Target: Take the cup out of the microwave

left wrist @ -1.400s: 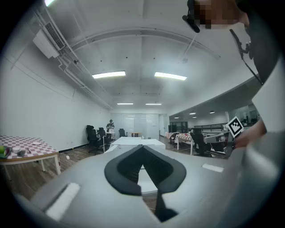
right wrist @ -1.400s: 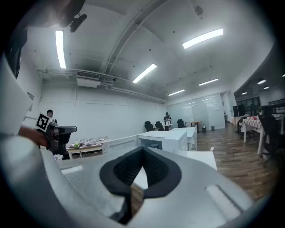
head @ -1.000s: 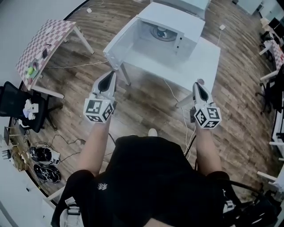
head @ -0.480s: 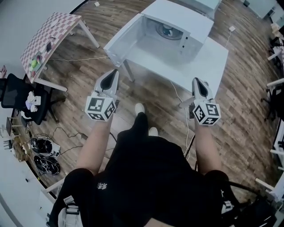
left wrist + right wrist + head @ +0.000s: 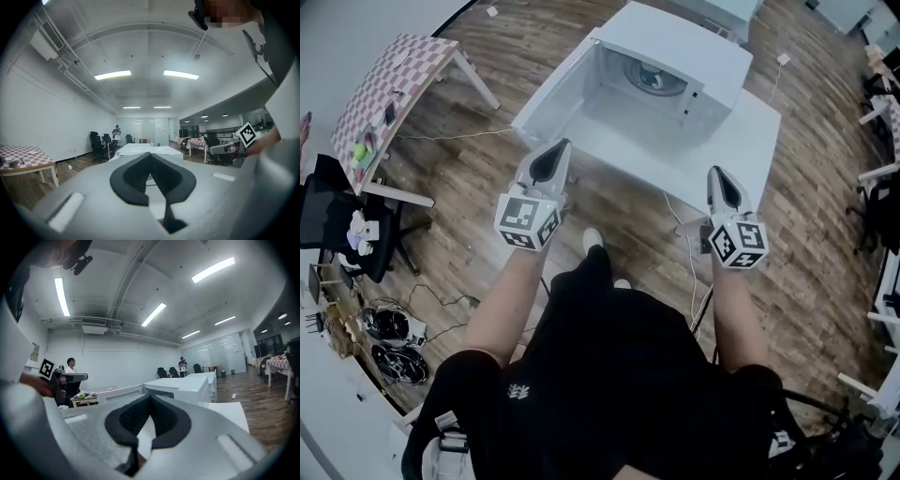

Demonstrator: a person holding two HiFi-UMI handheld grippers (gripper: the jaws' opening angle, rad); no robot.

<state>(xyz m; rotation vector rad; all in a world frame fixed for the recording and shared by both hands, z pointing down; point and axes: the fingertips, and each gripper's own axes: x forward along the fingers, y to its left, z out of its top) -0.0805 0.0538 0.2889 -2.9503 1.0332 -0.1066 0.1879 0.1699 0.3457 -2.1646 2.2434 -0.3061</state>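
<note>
A white rectangular worktop [image 5: 739, 131] stands on a brown wood-plank floor [image 5: 459, 178]. A boxy white microwave oven [image 5: 680, 47] sits directly on it, with its door [image 5: 548, 94] swung open toward the left.

Microwave [image 5: 684, 42] stands on table [image 5: 741, 141], its door [image 5: 553, 94] left.

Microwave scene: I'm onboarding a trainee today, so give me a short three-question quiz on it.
1. True or false: the microwave has its door closed.
2. Where is the cup? A on the table beside the microwave; B inside the microwave; C on the floor.
3. Fill in: the jaws of the left gripper and right gripper are both ___.
Key: 1 false; 2 B; 3 shut.
</note>
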